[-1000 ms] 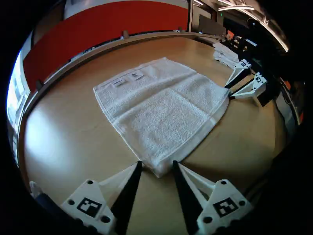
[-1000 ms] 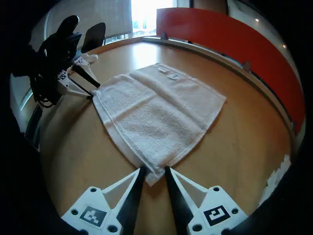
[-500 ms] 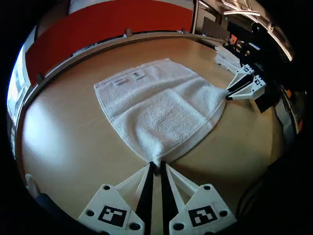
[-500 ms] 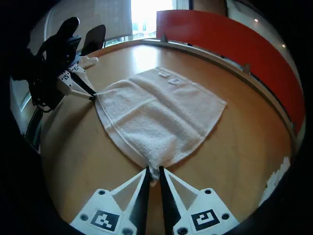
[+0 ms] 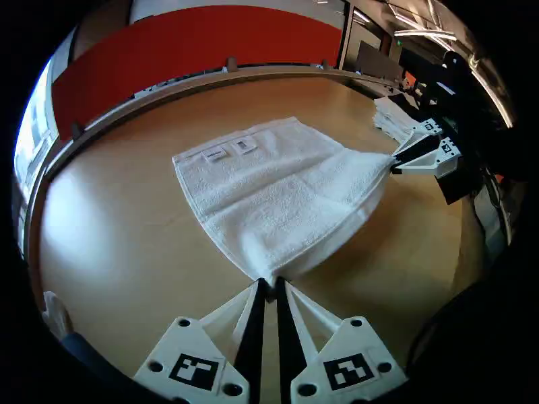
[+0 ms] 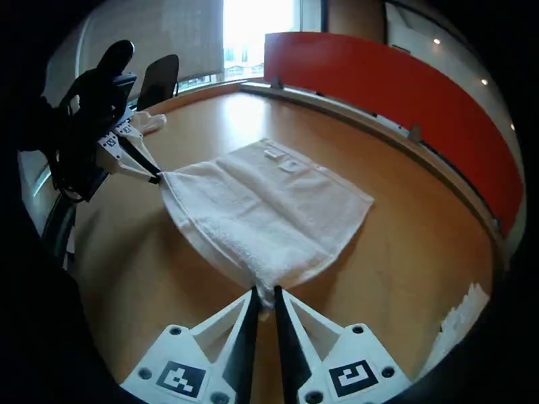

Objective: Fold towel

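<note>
**Left tool** [image 5: 269,296]: two slim, tapering black fingers [image 5: 252,330] fixed to white wedge-shaped mounts [image 5: 202,337]. Each mount carries a square black-and-white fiducial marker [image 5: 195,372] and small round screw holes [image 5: 184,322] near its corners.

**Right tool** [image 6: 266,296]: same build, with black fingers on white triangular mounts and different marker patterns. Seen farther off in the right gripper view, the white mounts join a bulky dark housing [image 6: 81,135].
</note>
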